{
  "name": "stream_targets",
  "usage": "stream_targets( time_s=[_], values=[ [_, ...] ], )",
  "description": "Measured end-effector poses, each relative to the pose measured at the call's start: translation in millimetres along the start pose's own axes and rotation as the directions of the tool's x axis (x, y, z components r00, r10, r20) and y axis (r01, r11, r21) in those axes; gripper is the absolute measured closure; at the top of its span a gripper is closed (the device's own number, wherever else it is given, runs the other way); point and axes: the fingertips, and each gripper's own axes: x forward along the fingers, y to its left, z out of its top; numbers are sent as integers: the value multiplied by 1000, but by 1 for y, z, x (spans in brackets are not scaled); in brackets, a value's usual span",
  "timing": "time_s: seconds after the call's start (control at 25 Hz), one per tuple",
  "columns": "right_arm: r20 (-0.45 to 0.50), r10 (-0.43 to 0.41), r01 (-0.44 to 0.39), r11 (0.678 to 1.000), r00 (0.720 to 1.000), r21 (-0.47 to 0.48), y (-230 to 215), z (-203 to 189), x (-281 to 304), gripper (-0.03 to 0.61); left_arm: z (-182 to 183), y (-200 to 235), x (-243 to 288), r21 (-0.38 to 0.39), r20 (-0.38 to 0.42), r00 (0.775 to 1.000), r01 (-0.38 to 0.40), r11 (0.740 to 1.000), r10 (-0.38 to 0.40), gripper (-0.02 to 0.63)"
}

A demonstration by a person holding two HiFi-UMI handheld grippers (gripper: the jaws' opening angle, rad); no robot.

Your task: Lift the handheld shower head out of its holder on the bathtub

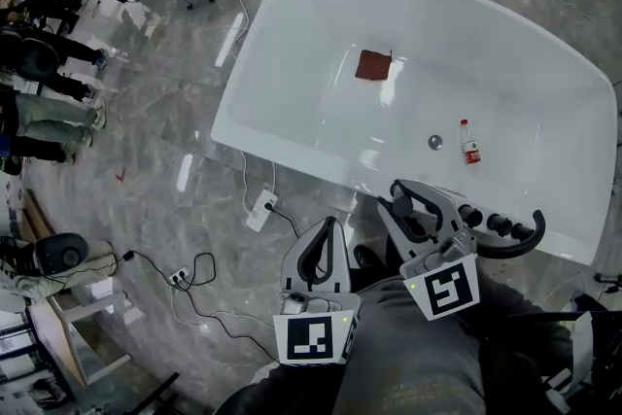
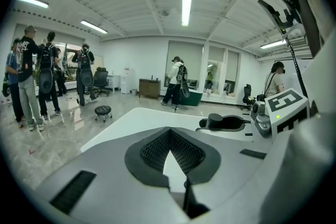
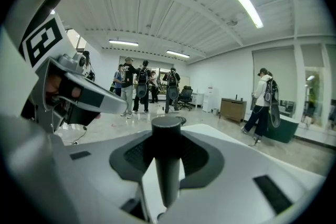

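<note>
The right claw is closed tight on the shower head, a smooth black round stick standing up between its grey jaws, by the near edge of the shiny white bathtub. The left claw is pinched closed with nothing in it (its bumpy black pads meet at the tips). Only the head view shows the flat red square and the small bottle lying in the tub.

Pale grey left gripper and right gripper, black ribbed pads; black-and-white marker cubes with green lights; dark grey clothing.
</note>
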Motion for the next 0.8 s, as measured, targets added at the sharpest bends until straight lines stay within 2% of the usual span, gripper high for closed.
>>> stream_targets(
  time_s=[0.48,0.8],
  values=[
    [45,-4,5,1000,999,-19,4,46,-22,448,29,-8,-23,1,38,999,10,1000,-10,611],
    [92,-5,11,998,996,-63,15,75,-41,448,43,-12,-48,8,104,995,3,1000,-4,610]
  ],
)
